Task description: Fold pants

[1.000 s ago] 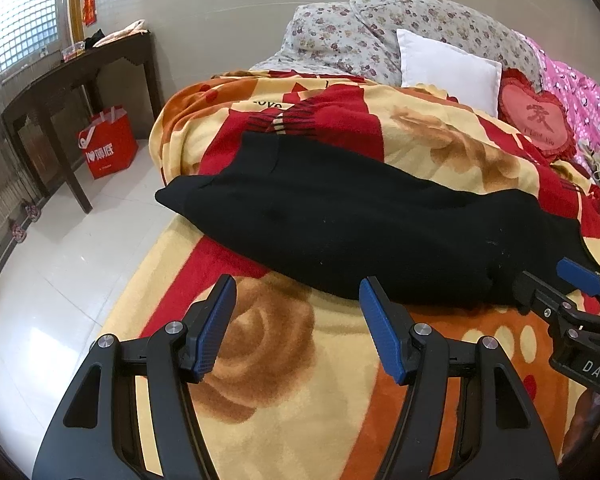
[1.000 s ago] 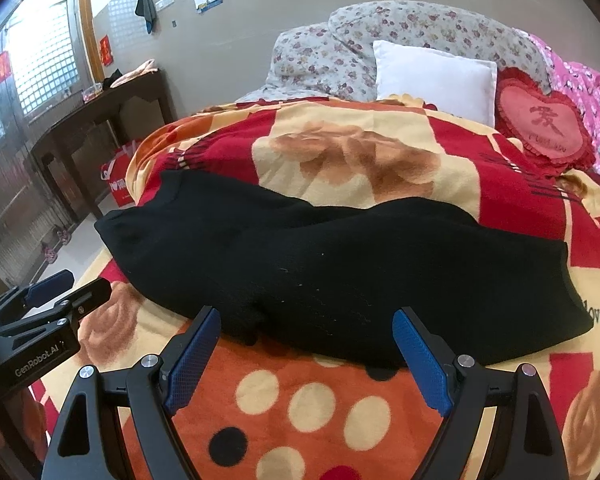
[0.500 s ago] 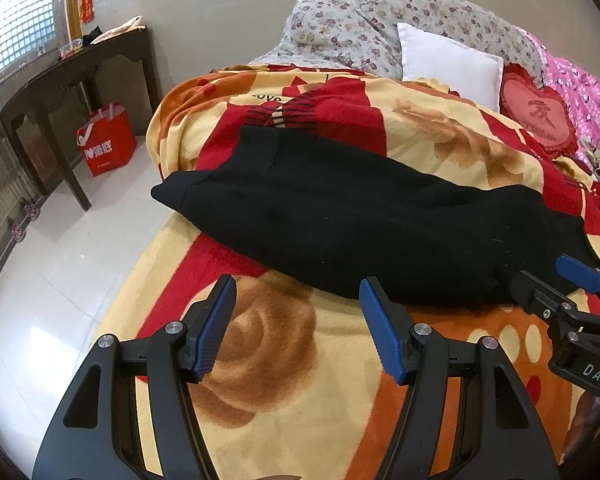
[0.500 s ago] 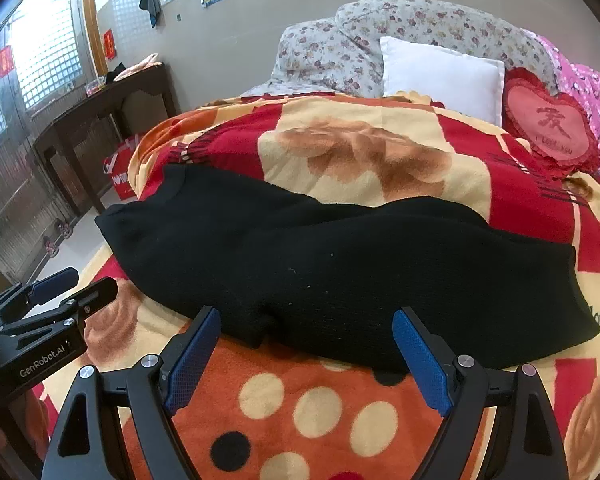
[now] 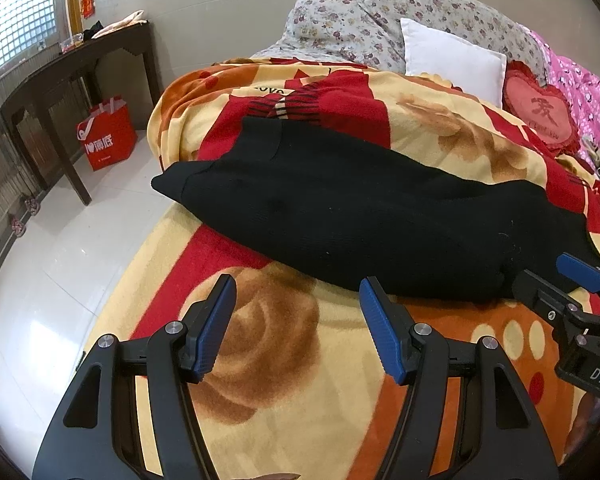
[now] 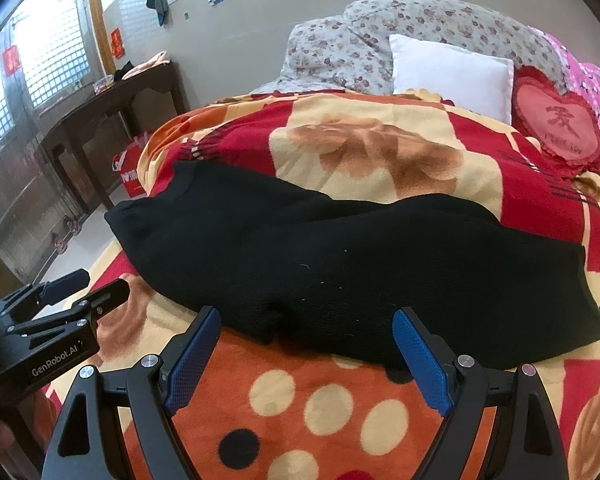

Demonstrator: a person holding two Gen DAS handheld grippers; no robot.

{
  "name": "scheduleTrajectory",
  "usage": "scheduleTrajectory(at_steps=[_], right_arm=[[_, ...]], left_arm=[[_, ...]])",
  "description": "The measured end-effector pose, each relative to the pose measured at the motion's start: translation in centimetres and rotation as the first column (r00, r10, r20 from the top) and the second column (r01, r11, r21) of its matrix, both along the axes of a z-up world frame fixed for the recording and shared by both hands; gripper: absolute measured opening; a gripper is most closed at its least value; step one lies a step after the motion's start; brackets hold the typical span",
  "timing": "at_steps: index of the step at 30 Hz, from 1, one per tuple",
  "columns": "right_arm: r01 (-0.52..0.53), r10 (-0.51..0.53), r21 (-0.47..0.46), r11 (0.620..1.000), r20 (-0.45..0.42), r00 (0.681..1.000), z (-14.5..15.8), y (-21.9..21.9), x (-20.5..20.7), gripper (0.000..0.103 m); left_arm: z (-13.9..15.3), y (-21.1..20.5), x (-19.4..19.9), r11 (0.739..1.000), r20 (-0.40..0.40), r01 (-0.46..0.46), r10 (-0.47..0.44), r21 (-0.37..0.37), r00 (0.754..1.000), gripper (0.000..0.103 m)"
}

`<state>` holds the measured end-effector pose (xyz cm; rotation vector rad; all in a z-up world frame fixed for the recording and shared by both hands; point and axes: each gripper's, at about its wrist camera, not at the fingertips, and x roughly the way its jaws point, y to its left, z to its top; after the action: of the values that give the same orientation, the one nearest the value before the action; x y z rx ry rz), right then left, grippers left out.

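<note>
Black pants [image 5: 340,208] [image 6: 360,264] lie folded lengthwise across a red, yellow and orange blanket [image 5: 268,360] [image 6: 320,400] on a bed. In the left wrist view my left gripper [image 5: 296,320] stands open just short of the pants' near edge, nothing between its blue pads. My right gripper [image 6: 306,344] is open too, its tips at the near edge of the pants, and nothing is pinched. Each gripper shows at the side of the other's view: the right gripper [image 5: 568,280] and the left gripper [image 6: 88,288].
Floral pillows [image 5: 380,20], a white pillow [image 5: 452,60] and a red heart cushion [image 5: 540,116] sit at the head of the bed. A dark wooden table [image 5: 72,68] and a red bag [image 5: 108,136] stand on the tiled floor [image 5: 60,260] to the left.
</note>
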<state>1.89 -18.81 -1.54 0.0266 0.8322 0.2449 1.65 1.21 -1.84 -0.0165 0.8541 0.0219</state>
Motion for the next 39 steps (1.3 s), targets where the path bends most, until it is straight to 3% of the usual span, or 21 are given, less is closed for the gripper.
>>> scheduleTrajectory(at_steps=[11, 17, 21, 25, 31, 34, 36, 37, 39], right_arm=[[-0.034, 0.034, 0.001, 0.999, -0.010, 0.999, -0.2, 0.5, 1.0, 0.087], [-0.125, 0.124, 0.031, 0.992, 0.021, 0.992, 0.7, 0.2, 3.1, 0.087], [-0.255, 0.255, -0.007, 0.967, 0.005, 0.967, 1.1, 0.3, 5.9, 0.087], [-0.408, 0.407, -0.063, 0.911, -0.032, 0.913, 1.0, 1.1, 8.8, 0.087], [-0.543, 0.537, -0.047, 0.839, -0.095, 0.838, -1.1, 3.8, 12.6, 0.087], [-0.587, 0.580, -0.015, 0.809, -0.138, 0.803, -3.0, 5.0, 14.2, 0.076], [-0.604, 0.596, -0.009, 0.797, -0.158, 0.788, -3.9, 5.5, 14.6, 0.053], [-0.611, 0.604, -0.004, 0.792, -0.145, 0.784, -4.1, 5.6, 14.6, 0.051], [-0.631, 0.625, -0.017, 0.775, -0.126, 0.771, -3.9, 6.0, 13.9, 0.033]], left_arm=[[0.0, 0.6, 1.0, 1.000, -0.016, -0.001, 0.001, -0.004, 1.000, 0.064], [1.2, 3.0, 3.3, 0.999, -0.006, 0.028, -0.028, -0.019, 1.000, 0.064], [2.0, 4.8, 6.0, 0.998, -0.009, 0.057, -0.057, -0.014, 0.998, 0.064], [1.7, 5.8, 9.9, 0.990, -0.051, 0.135, -0.136, -0.028, 0.989, 0.064], [0.5, 5.7, 15.3, 0.981, -0.110, 0.177, -0.186, -0.080, 0.976, 0.064], [-0.4, 4.7, 17.2, 0.977, -0.148, 0.204, -0.210, -0.057, 0.966, 0.064], [-1.5, 4.1, 18.3, 0.977, -0.189, 0.213, -0.213, -0.025, 0.959, 0.064], [-2.3, 4.0, 18.8, 0.977, -0.211, 0.211, -0.211, -0.024, 0.954, 0.064], [-3.5, 3.9, 18.7, 0.977, -0.229, 0.215, -0.213, -0.017, 0.950, 0.064]])
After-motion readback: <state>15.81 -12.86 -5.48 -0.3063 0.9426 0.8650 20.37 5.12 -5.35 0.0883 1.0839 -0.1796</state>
